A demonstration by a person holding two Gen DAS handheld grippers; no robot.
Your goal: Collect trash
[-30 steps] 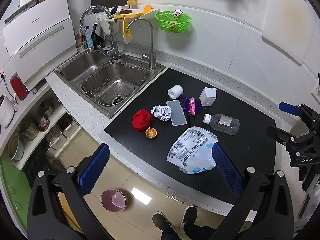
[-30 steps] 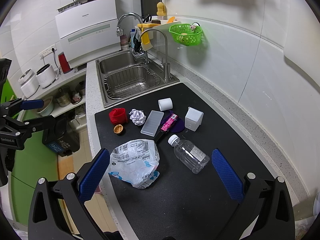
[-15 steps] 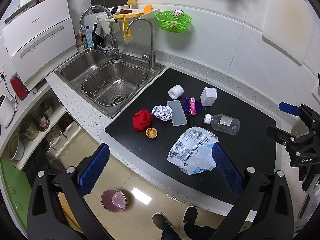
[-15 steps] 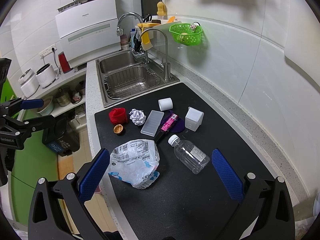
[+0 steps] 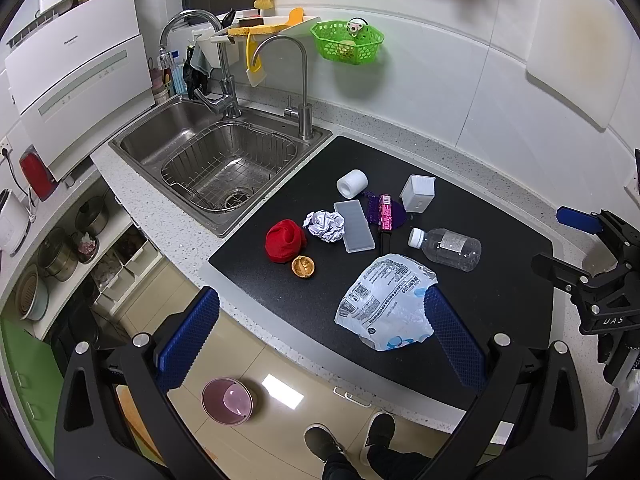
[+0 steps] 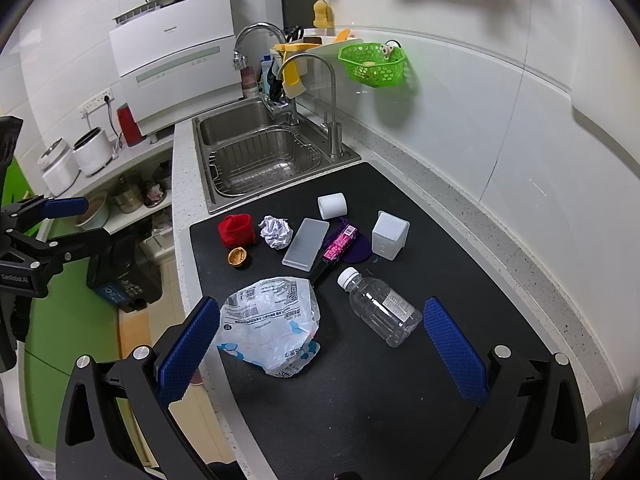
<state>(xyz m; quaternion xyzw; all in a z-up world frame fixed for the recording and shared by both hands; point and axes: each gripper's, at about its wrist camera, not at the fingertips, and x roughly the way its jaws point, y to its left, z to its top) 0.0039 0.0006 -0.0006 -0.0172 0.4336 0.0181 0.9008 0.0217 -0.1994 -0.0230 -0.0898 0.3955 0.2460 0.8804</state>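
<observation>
On a black mat [image 5: 500, 240] [image 6: 440, 248] lie a crumpled plastic bag [image 5: 386, 304] [image 6: 272, 320], a clear bottle [image 5: 448, 248] [image 6: 382, 312], a paper ball [image 5: 325, 226] [image 6: 275, 232], a nut shell [image 5: 303, 267] [image 6: 238, 258], a red cloth [image 5: 284, 240] [image 6: 236, 230], a pink wrapper [image 5: 385, 212] [image 6: 340, 242], a flat grey case [image 5: 354, 226], a white roll [image 5: 352, 183] and a white cube [image 5: 418, 199]. My left gripper [image 5: 320, 336] is open and empty, above the counter's front edge. My right gripper [image 6: 320, 356] is open and empty, above the bag and bottle.
A steel sink [image 5: 216, 160] with a wire basket lies left of the mat. A green basket [image 5: 347, 44] hangs on the wall. A dark bin [image 6: 124, 276] stands on the floor by the counter. A pink bowl [image 5: 227, 400] sits on the floor.
</observation>
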